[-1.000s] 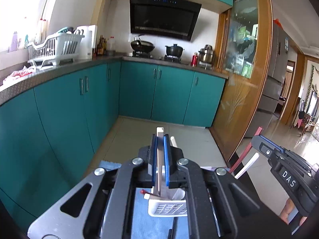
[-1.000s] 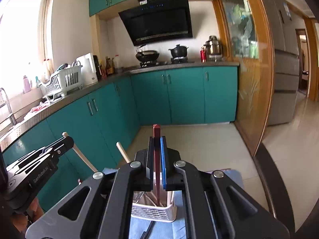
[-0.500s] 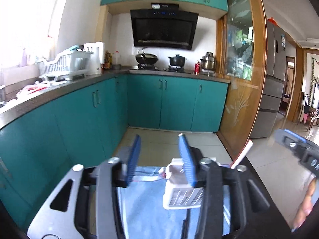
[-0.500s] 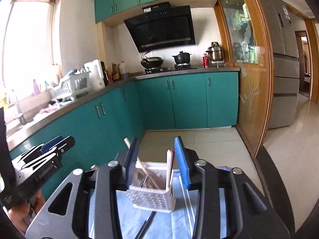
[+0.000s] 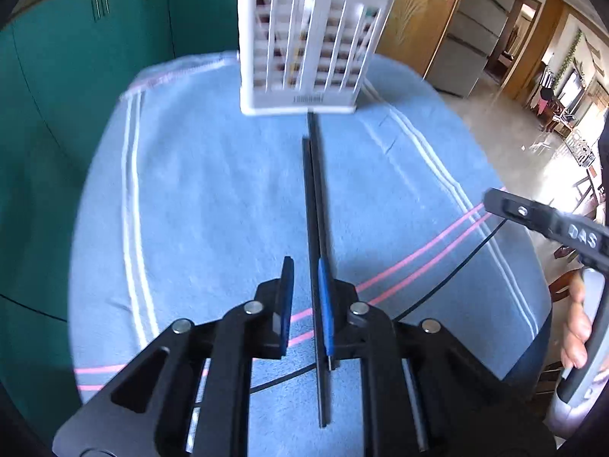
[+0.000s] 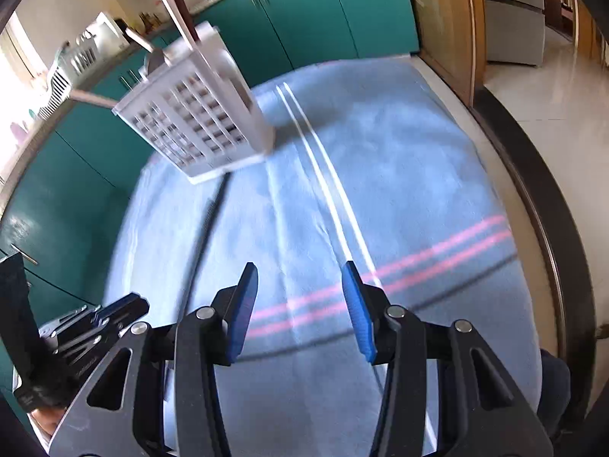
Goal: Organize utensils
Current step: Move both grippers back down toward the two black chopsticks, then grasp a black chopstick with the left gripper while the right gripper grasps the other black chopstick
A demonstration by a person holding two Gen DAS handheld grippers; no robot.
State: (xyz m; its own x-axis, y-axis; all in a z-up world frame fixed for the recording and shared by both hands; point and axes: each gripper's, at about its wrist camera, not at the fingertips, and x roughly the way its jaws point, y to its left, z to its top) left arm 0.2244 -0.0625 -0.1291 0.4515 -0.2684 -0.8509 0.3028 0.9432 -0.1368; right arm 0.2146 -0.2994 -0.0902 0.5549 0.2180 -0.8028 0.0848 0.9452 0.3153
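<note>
A white slotted utensil basket [image 5: 304, 49] [image 6: 194, 122] stands at the far end of a blue towel [image 5: 190, 190]; white and dark red sticks [image 6: 171, 0] poke out of it. A pair of black chopsticks [image 5: 314, 190] lies on the towel, running from the basket's foot back under my left gripper [image 5: 305, 266]. Its jaws are closing and stand narrow, with the chopsticks between them along the right pad and a gap still showing on the left. My right gripper [image 6: 298, 266] hangs over bare towel, jaws opening, nothing between them.
A thin black cable [image 5: 456, 262] crosses the towel near its pink stripes. Teal cabinets [image 5: 95, 57] stand to the left and behind. The dark rim of the table [image 6: 540, 198] curves along the right. A hand [image 5: 576, 327] holds the right gripper's handle at the right edge.
Both grippers let go of the sticks they held over the basket and dropped, tilting down toward the towel. The left one opened wide, then narrowed around the black chopsticks.
</note>
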